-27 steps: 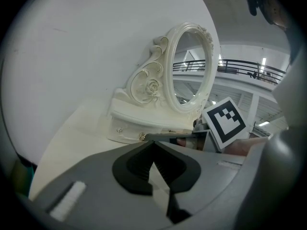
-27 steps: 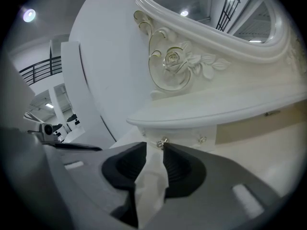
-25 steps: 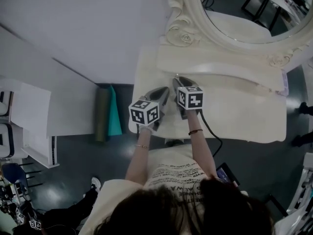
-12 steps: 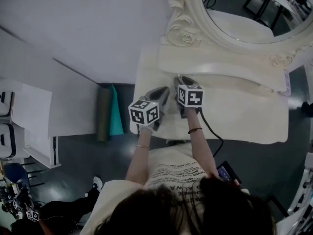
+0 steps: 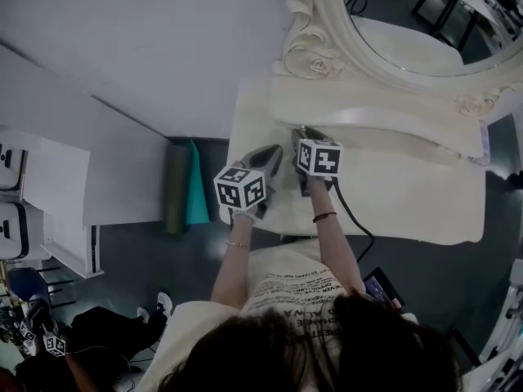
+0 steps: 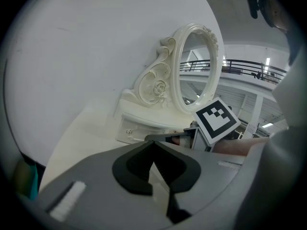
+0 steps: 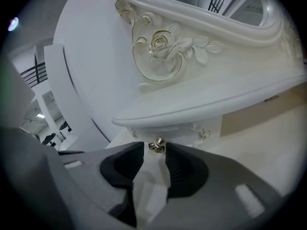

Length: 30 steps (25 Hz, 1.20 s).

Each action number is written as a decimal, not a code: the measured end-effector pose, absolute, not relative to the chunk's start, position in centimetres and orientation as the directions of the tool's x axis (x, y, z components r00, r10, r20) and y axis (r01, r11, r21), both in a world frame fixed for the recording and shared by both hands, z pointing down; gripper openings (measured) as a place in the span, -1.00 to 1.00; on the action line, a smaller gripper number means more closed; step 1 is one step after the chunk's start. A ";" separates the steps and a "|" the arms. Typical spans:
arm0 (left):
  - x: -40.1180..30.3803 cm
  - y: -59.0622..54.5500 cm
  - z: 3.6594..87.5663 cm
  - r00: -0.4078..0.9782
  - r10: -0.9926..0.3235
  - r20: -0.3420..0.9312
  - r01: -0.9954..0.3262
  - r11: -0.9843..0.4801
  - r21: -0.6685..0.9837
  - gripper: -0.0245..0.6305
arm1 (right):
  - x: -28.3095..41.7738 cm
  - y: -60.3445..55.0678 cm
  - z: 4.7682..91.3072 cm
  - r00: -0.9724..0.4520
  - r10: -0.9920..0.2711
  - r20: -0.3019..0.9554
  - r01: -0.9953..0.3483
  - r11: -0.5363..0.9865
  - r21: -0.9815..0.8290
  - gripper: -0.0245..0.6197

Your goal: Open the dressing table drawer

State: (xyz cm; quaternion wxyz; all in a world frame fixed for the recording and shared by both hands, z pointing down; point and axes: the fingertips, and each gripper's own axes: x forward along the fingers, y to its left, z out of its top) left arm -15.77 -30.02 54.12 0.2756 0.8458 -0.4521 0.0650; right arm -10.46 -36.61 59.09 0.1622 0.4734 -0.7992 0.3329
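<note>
Dressing-table bench (image 5: 409,194): grippers unmoved since earlier. Right gripper (image 7: 154,153) jaws released, flanking drawer knob (image 7: 156,145). Left gripper (image 6: 153,145) jaws clenched, empty.

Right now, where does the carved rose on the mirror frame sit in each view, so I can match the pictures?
Head view: the carved rose is upper middle, at the lower left of the oval mirror frame.
Left gripper view: the rose is near the centre, left of the frame.
Right gripper view: the rose is upper middle, above the curved shelf.
Shared landmark: that curved shelf below the rose shows in all three.
</note>
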 end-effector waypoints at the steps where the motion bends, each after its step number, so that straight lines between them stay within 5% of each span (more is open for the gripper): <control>1: -15.9 -30.0 54.1 0.581 -0.730 0.360 -0.802 -0.438 0.407 -0.93 | -10.4 -36.7 59.1 -0.494 -0.650 0.578 -0.867 0.324 -0.377 -0.52; 30: -15.3 -29.9 54.2 0.587 -0.720 0.371 -0.801 -0.448 0.398 -0.93 | -10.2 -36.4 59.3 -0.472 -0.645 0.601 -0.880 0.312 -0.356 -0.61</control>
